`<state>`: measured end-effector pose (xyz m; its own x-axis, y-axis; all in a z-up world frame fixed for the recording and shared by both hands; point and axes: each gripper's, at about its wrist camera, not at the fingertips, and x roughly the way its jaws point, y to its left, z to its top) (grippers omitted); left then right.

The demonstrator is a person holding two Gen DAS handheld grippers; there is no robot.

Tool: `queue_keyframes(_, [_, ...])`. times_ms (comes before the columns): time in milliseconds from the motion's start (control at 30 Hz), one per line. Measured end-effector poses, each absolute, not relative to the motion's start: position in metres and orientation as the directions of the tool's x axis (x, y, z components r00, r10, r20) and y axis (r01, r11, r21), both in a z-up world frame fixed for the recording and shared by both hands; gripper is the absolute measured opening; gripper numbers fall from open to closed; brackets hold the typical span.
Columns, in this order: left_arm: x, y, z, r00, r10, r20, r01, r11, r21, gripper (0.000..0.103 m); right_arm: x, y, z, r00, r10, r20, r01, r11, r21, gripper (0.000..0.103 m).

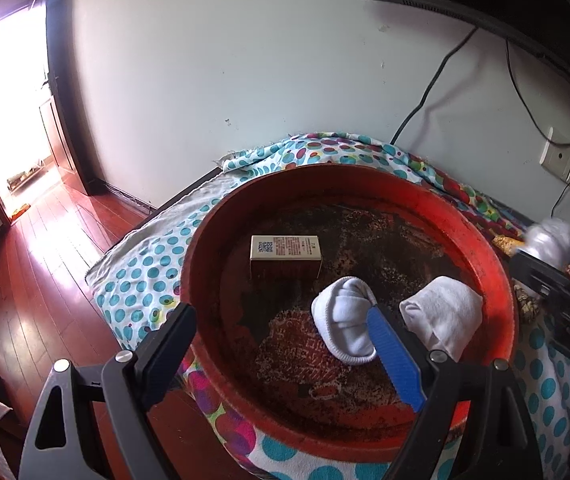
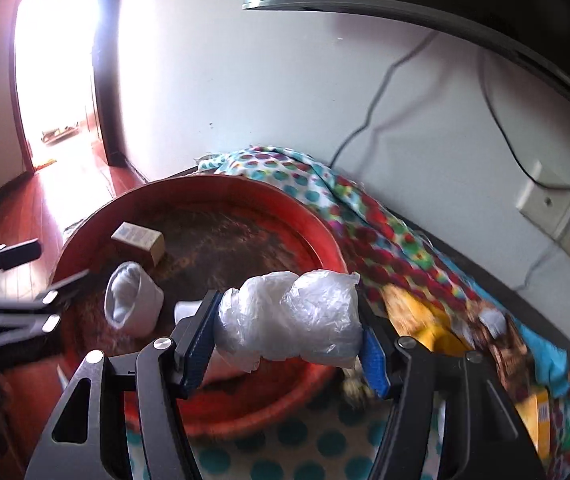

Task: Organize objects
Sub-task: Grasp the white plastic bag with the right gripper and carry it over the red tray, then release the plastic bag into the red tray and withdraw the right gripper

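Clamped between the blue pads of the right gripper point(image 2: 289, 338): a crumpled clear plastic bag point(image 2: 291, 316), knotted and bulging past both fingers, held above the near rim of a red basin point(image 2: 317, 224). Half closed on it, pads pressing into the film. Contents of the bag not readable through the creases.

Held wide apart and empty — the left gripper point(image 1: 281, 356), poised over the near edge of the same basin, left finger outside the rim, right finger overlapping a rolled white sock point(image 1: 343, 322); touching or merely in front, cannot tell. Just right of it, a second white sock point(image 1: 445, 318) against the basin's right wall, its lower end cut off by the finger. Toward the far left of the basin floor, a small cardboard box point(image 1: 285, 254) with a printed code on top, text too small to read.

Under the basin, a dotted cloth point(image 1: 137, 280), bunched at the far edge by the wall. At the cloth's right end — a blurred heap of coloured items point(image 2: 525, 360), none identifiable.
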<state>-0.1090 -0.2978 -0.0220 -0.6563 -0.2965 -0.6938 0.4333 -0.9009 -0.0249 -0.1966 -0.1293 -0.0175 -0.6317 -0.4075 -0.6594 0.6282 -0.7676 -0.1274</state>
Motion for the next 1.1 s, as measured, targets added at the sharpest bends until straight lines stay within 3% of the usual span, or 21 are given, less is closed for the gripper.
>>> queue_keyframes(200, [-0.085, -0.302, -0.028, -0.657, -0.253, -0.710, 0.450, -0.888, -0.100, 0.089, -0.216, -0.166, -0.027, -0.603, -0.423, -0.676, 0.639, -0.764, -0.092, 0.060])
queue_keyframes(400, [-0.081, -0.287, -0.020, -0.669, -0.305, -0.678, 0.410, -0.912, 0.006, 0.089, -0.225, -0.204, -0.044, -0.580, -0.415, -0.701, 0.657, -0.747, -0.103, 0.060])
queue_keyframes(867, [-0.075, -0.313, -0.029, -0.654, -0.291, -0.698, 0.461, -0.885, -0.063, 0.089, -0.247, -0.234, -0.080, -0.493, -0.316, -0.811, 0.645, -0.758, -0.097, 0.060])
queue_keyframes(1100, [-0.074, -0.314, -0.028, -0.661, -0.284, -0.695, 0.461, -0.884, -0.077, 0.089, -0.243, -0.236, -0.080, -0.509, -0.309, -0.803, 0.650, -0.750, -0.123, 0.060])
